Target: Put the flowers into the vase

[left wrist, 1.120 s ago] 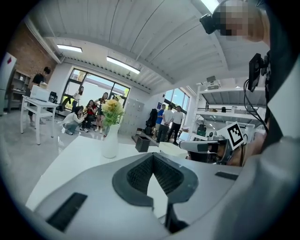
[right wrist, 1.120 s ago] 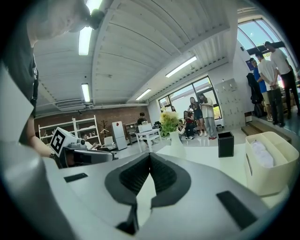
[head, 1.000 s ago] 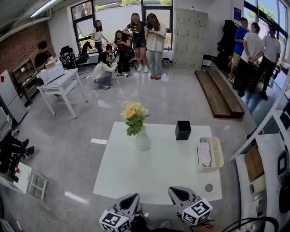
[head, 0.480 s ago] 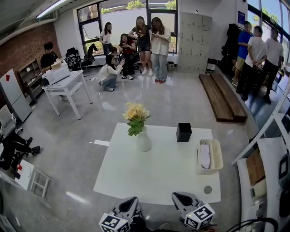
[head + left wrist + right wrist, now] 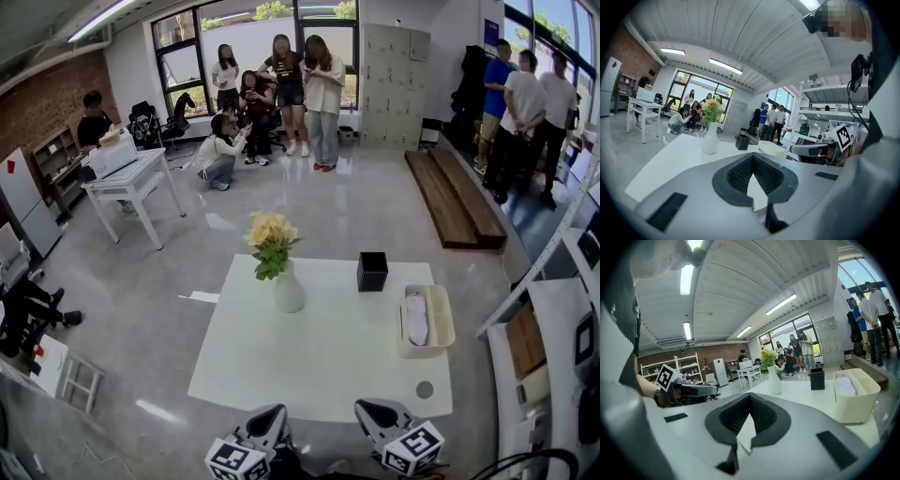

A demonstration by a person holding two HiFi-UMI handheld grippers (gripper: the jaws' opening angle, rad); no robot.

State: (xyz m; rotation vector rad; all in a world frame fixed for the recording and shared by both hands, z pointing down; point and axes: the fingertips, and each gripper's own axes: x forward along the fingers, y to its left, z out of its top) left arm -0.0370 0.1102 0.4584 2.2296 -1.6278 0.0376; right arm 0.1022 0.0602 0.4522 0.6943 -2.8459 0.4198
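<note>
A white square table point(image 5: 319, 366) fills the middle of the head view. On its far-left part stands a white, narrow-necked ceramic vase point(image 5: 288, 291), upright, and the bunch of pale yellow flowers with green leaves point(image 5: 271, 234) sits in its neck, blooms above the rim. A small black square box point(image 5: 372, 271) stands at the table's far edge, right of centre and apart from the vase. Along the table's right side lies a cream rectangular plastic tray point(image 5: 424, 352) with a white, cloth-like thing point(image 5: 416, 319) in it. A small grey round disc point(image 5: 425, 389) lies on the table near its front right corner. Both hand-held tools hang just off the table's near edge, well apart from the vase: the left gripper point(image 5: 272, 412) has its dark ribbed pads pressed together on nothing, and the right gripper point(image 5: 367, 410) is the same — pads meeting, nothing between them. Each points across the table toward its far side. Beyond that far side, on the glossy grey floor, a group of people point(image 5: 281, 84) stands and crouches by the windows — more people point(image 5: 525, 103) stand off to the table's far right.
</note>
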